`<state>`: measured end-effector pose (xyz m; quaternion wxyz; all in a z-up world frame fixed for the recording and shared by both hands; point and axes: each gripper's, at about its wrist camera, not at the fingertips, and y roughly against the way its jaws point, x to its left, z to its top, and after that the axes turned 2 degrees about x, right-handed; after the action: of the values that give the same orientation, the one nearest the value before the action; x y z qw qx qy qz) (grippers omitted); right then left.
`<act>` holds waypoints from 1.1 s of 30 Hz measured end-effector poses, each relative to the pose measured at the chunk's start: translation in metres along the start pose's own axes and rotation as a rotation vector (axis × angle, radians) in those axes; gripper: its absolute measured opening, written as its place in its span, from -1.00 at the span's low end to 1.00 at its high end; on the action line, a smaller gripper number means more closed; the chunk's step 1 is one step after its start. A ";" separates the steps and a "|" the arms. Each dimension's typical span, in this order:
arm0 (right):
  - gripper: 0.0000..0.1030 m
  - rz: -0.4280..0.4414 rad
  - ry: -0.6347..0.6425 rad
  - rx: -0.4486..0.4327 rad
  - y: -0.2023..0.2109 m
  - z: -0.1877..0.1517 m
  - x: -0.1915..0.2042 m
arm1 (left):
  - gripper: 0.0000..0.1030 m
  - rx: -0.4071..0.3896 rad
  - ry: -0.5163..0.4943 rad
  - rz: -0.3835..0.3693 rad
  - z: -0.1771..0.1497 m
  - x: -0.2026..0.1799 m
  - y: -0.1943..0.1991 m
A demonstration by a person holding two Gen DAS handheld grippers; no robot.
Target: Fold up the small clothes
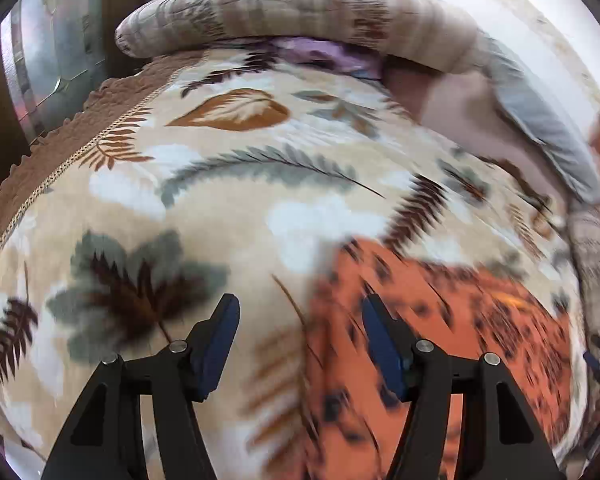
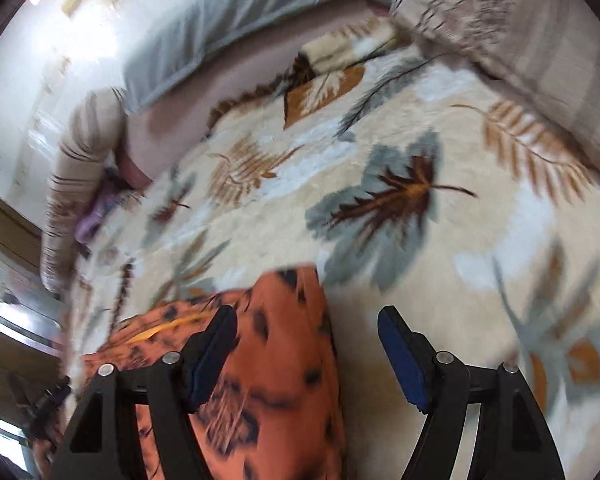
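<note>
An orange garment with dark blotches lies on a cream leaf-print blanket. My left gripper is open above the garment's left edge, holding nothing. In the right wrist view the same garment lies at the lower left on the blanket. My right gripper is open over the garment's right edge, holding nothing. Both views are blurred by motion.
A striped rolled quilt lies along the far side, with a purple cloth under it. A grey pillow and a striped cushion lie at the blanket's edges. The blanket's brown scalloped border marks the left edge.
</note>
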<state>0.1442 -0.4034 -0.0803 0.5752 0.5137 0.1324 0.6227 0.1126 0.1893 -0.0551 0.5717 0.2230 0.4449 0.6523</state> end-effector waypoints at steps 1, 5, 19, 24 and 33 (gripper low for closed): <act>0.49 0.017 -0.003 -0.004 0.007 -0.004 0.002 | 0.28 -0.004 -0.010 -0.016 -0.008 -0.004 0.006; 0.49 0.157 -0.018 0.035 0.031 -0.038 0.020 | 0.32 0.032 -0.015 -0.036 -0.047 -0.013 0.020; 0.49 0.187 -0.001 0.139 0.009 -0.128 0.039 | 0.31 0.142 0.011 -0.239 -0.078 0.014 0.029; 0.48 0.192 -0.003 0.137 0.008 -0.131 0.037 | 0.25 0.219 0.073 -0.342 -0.073 0.023 0.017; 0.48 0.196 -0.010 0.138 0.006 -0.131 0.035 | -0.46 0.294 0.097 -0.328 -0.076 0.020 0.000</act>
<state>0.0435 -0.3196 -0.1156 0.4756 0.5655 0.1212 0.6629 0.0473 0.1834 -0.0975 0.6095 0.1968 0.5925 0.4887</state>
